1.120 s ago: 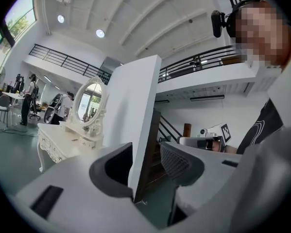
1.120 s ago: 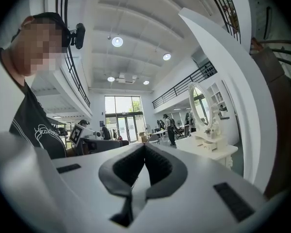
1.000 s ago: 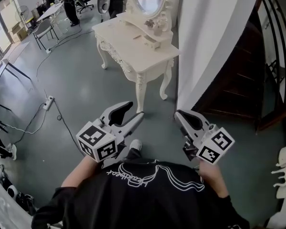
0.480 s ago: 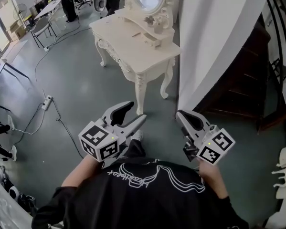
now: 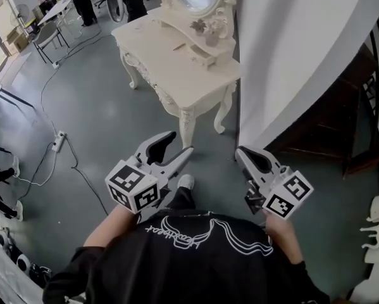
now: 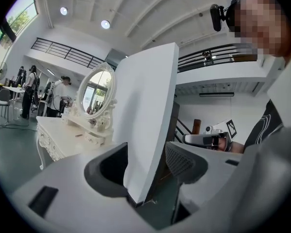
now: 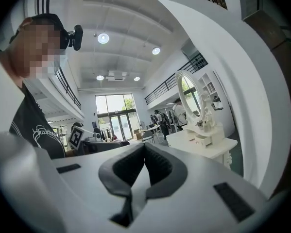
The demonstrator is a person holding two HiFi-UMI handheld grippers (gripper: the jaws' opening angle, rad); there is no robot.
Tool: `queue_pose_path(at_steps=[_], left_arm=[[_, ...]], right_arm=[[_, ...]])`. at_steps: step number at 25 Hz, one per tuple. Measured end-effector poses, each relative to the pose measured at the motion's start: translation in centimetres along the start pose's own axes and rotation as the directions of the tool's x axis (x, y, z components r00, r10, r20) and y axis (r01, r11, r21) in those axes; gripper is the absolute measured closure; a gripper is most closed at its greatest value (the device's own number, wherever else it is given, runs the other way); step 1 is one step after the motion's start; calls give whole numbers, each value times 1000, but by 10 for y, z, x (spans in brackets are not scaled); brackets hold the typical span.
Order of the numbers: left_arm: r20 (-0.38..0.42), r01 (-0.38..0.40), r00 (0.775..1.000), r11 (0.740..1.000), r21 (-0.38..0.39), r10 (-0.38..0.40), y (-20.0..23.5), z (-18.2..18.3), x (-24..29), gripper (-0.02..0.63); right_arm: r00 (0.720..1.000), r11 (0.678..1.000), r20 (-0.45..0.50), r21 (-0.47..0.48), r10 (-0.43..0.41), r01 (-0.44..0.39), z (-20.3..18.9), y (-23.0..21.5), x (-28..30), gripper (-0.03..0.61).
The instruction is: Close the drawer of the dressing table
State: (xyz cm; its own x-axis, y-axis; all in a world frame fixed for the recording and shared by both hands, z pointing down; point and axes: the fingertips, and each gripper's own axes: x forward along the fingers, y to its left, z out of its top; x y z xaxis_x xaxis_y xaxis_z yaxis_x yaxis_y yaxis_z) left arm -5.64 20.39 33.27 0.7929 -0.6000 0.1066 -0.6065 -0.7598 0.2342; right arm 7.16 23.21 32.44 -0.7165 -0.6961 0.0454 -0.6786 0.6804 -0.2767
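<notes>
Head view: both grippers hanging short of the dressing table

Someone is holding the left gripper (image 5: 178, 143) with its jaws spread wide; they have just been opening, with nothing between them. The right gripper (image 5: 242, 152) is showing jaws pressed together, empty. Both are hovering well apart from the dressing table (image 5: 176, 62), which is standing beside the white wall (image 5: 290, 43).
</notes>
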Motion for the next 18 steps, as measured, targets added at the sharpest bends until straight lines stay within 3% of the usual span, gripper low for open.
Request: queue_pose_path(at_steps=[14, 18], left_arm=[[-65, 57, 996, 997, -51, -60, 162, 31, 111, 383], [-78, 79, 994, 997, -26, -81, 200, 44, 135, 383]], right_arm=[[995, 997, -81, 47, -57, 61, 25, -120, 150, 574], [993, 996, -90, 33, -80, 83, 36, -144, 184, 574]])
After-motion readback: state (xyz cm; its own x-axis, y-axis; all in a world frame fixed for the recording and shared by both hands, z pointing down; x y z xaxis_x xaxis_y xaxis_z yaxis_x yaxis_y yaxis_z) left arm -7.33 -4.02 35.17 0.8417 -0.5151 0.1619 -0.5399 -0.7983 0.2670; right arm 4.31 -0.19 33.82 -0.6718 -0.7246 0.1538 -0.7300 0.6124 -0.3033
